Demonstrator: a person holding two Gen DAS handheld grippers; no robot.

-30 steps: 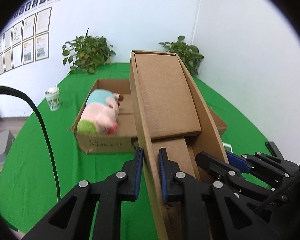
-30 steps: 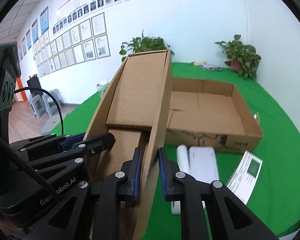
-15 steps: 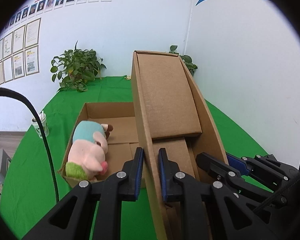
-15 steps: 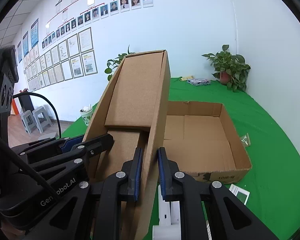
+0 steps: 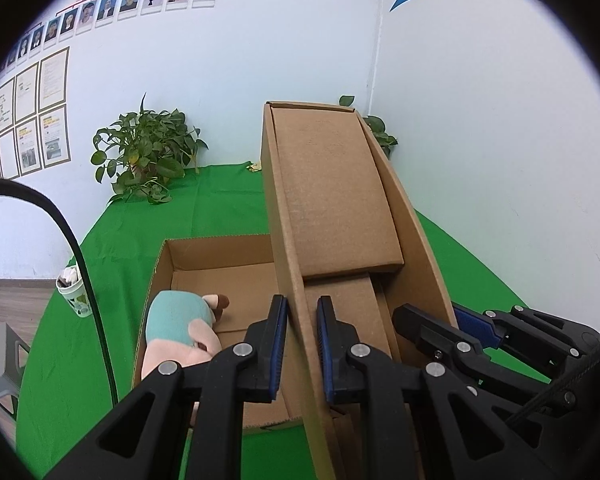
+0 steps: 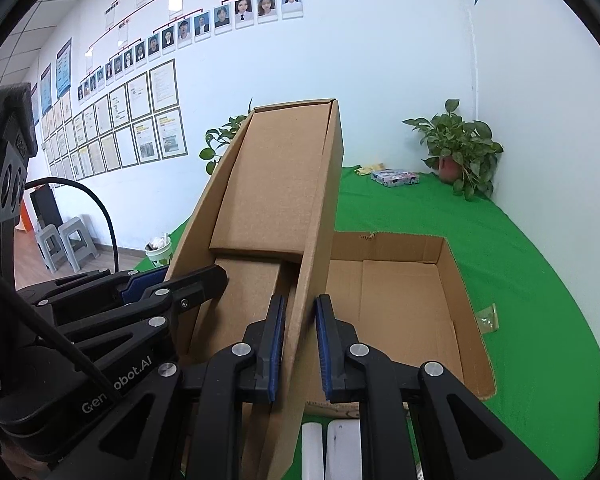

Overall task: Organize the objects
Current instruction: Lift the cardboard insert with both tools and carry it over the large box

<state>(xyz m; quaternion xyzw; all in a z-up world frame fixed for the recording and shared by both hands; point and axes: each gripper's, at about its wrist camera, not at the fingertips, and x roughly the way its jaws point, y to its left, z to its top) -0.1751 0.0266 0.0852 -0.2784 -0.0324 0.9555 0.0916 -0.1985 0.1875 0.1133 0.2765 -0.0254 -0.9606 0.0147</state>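
Note:
A long, narrow cardboard box (image 5: pixel 332 200) is held up between both grippers, tilted, above a large open cardboard box (image 5: pixel 220 256). My left gripper (image 5: pixel 302 344) is shut on the narrow box's left wall. My right gripper (image 6: pixel 298 344) is shut on its right wall (image 6: pixel 320 216). A pink and teal plush toy (image 5: pixel 176 336) lies in the large box at its left end. In the right wrist view the large box's right part (image 6: pixel 400 300) holds nothing. Each gripper shows in the other's view.
The table has a green cloth (image 6: pixel 520 280). Potted plants (image 5: pixel 148 156) (image 6: pixel 460 152) stand at the back. A paper cup (image 5: pixel 76 296) stands at the table's left edge. White objects (image 6: pixel 332 448) lie in front of the large box. A small packet (image 6: pixel 486 320) lies at the right.
Both grippers have carried the narrow box forward and over the large box. The large box and plush now sit closer and lower in both views.

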